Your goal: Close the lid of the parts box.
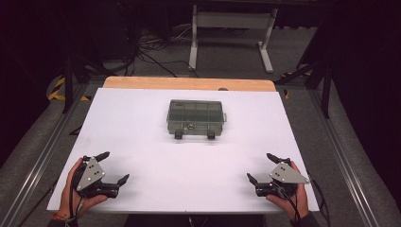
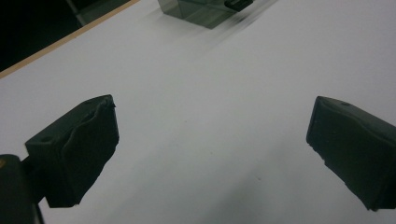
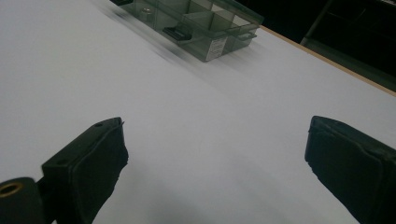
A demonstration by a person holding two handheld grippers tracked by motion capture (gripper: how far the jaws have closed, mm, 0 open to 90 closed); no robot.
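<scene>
Both the left gripper (image 1: 113, 166) and the right gripper (image 1: 257, 166) stood wide open with nothing between their jaws, low over the white table (image 1: 142, 123) near its front corners. The closed clear box (image 1: 195, 117) lay well ahead, midway between them; it seemingly held one small part.

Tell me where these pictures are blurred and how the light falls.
High view: the white table is bright, the room behind dark, the compartment box fairly sharp. Left gripper view: the box is smeared, with streaks beside it. Right gripper view: streaks beside the box too.
</scene>
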